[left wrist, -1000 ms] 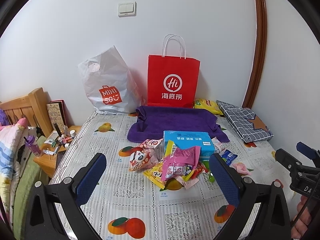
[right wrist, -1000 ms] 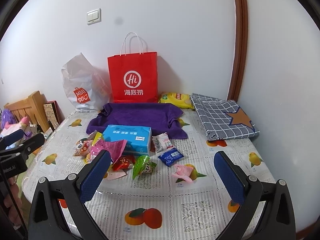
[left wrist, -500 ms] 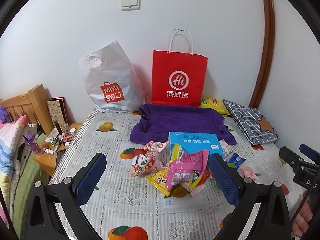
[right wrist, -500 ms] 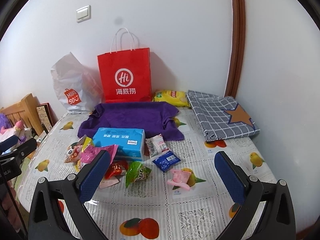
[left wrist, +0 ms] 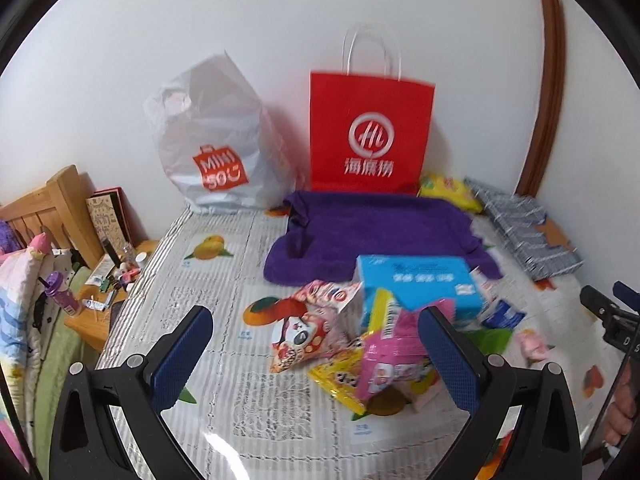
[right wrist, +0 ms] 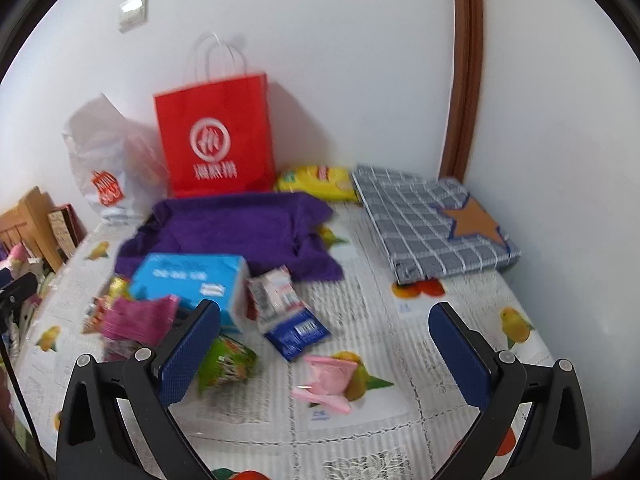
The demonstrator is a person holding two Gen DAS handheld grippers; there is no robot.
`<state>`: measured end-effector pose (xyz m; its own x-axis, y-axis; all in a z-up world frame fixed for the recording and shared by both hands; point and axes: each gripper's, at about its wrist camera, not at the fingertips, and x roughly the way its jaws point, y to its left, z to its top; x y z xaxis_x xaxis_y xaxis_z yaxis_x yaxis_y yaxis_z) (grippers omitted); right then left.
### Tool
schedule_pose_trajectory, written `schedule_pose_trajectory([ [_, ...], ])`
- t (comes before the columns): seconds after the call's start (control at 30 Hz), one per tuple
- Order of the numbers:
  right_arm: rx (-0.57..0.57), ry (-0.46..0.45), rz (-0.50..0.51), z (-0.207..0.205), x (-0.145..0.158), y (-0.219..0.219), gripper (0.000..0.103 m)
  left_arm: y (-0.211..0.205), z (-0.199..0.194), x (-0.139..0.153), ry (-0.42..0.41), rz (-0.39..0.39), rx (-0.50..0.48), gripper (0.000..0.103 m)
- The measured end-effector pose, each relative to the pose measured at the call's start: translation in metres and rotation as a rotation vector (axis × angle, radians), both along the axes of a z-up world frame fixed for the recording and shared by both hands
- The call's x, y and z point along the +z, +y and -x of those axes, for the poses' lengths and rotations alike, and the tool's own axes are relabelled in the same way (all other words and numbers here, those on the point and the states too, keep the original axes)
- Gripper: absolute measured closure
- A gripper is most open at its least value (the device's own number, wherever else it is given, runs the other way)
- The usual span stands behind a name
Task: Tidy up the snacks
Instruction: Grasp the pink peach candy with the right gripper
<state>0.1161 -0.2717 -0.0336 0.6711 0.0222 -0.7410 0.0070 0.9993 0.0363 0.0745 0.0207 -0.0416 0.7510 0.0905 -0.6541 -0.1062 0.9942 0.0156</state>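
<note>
Both grippers hover above the fruit-print counter (right wrist: pixel 400 320), the left gripper (left wrist: pixel 316 356) and right gripper (right wrist: pixel 324 352) each with 2 blue-padded fingers spread apart, holding nothing. The heap of crinkly snack packets (left wrist: pixel 380 344) lies mid-counter against a light blue box (left wrist: pixel 416 280), before a purple towel (right wrist: pixel 236 228) and a red paper bag (left wrist: pixel 370 132).

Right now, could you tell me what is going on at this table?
A person holds a hand-held gripper in each hand over a pile of snack packets on the table. The left hand-held gripper and the right hand-held gripper are both open and hold nothing. The packets lie loose around a blue box, in front of a purple towel and a red paper bag. Nothing is sorted yet.
</note>
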Motion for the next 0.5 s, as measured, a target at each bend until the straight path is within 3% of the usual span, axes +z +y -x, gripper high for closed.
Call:
schedule_pose_trajectory([
  [0.23,-0.027,0.194,-0.021,-0.030,-0.064,-0.009,0.030,0.005,-0.022,-0.023,0.031,0.013,-0.015,0.000],
  [0.5,-0.022,0.318,-0.050,-0.034,-0.115,-0.011,0.040,0.018,-0.037,-0.043,0.082,0.065,0.011,0.000],
])
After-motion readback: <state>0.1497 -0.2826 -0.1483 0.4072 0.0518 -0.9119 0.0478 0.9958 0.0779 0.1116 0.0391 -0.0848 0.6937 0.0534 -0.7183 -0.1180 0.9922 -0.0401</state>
